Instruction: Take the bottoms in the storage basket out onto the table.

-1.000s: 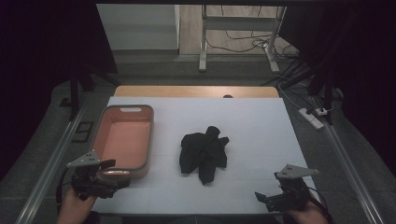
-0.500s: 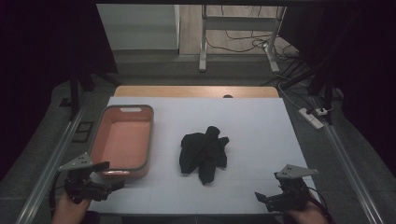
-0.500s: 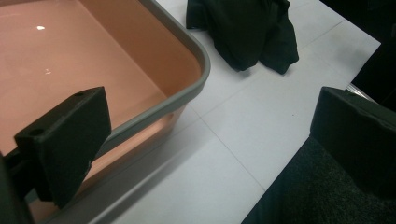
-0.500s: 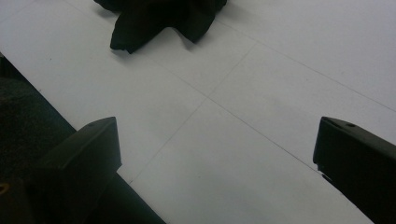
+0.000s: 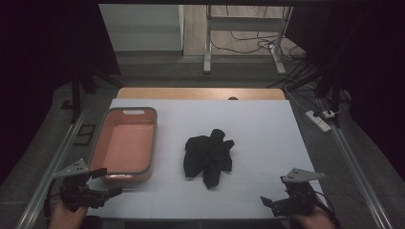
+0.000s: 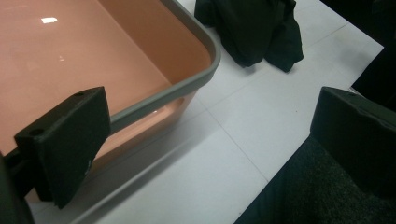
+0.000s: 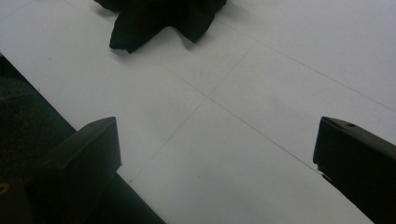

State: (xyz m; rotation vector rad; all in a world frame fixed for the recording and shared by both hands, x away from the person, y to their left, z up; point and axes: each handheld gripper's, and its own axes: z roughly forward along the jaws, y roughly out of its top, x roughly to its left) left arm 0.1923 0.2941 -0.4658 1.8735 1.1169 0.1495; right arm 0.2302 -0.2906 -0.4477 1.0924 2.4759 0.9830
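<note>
Black cloth [image 5: 208, 157] probably goes into the pink tub [image 5: 125, 143]; I'd approach with my left gripper [image 5: 106, 183], right gripper [image 5: 268, 202], jaws apart, empty.

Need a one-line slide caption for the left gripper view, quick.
Open left gripper beside the empty pink bin, crumpled black cloth beyond on the white table.

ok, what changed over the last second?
The left gripper drew back toward the person and slightly left, off the near corner of the pink tray; its jaws are open, nothing gripped. The right gripper, also open, the black cloth and the tray stayed put.
</note>
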